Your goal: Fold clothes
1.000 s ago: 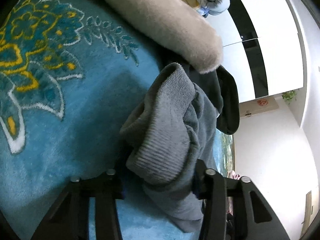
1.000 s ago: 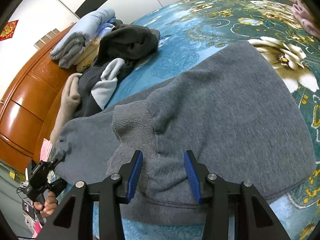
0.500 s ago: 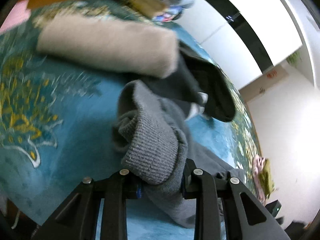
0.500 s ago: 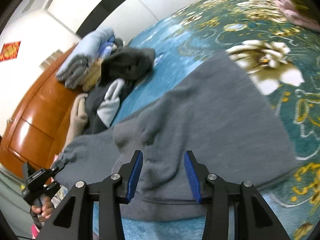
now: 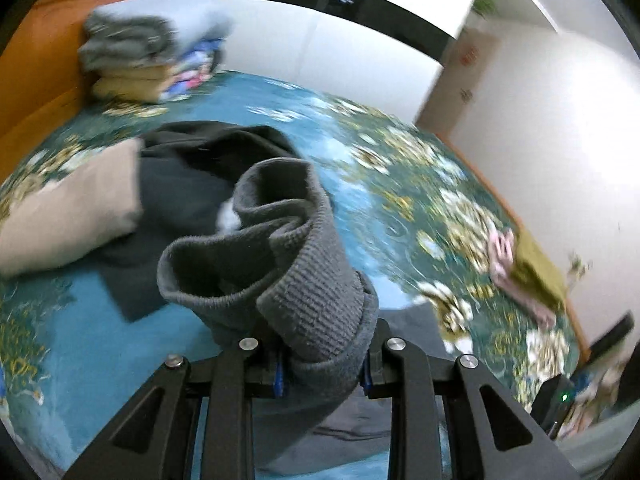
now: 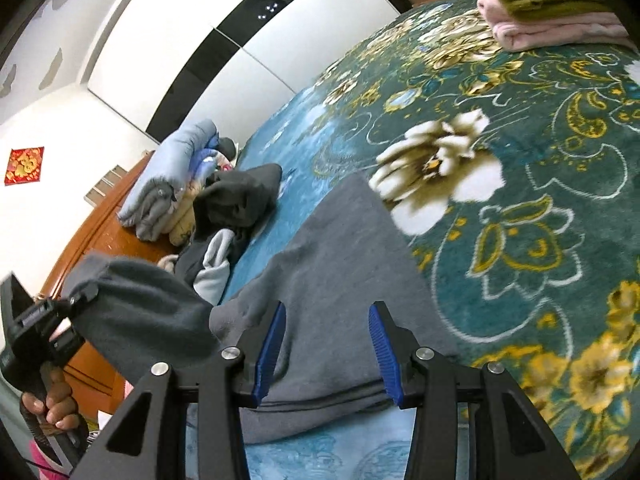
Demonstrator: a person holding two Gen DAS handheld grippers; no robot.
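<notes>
The grey sweater (image 6: 336, 280) lay spread flat on the floral teal blanket (image 6: 520, 160), its body smooth — one sleeve (image 6: 136, 316) lifted off to the side, bunched and hanging in the air. The sleeve's ribbed cuff (image 5: 312, 292) stood upright, folded over on itself — its fleecy inner face showing at the open mouth.

left cam rides close behind a bunched grey sleeve (image 5: 304, 280), facing across the bed (image 5: 400, 208) twd far wall. right cam sits low, near, over the grey sweater (image 6: 340, 280). both catch the folded pile (image 5: 152, 60) by the headboard.
</notes>
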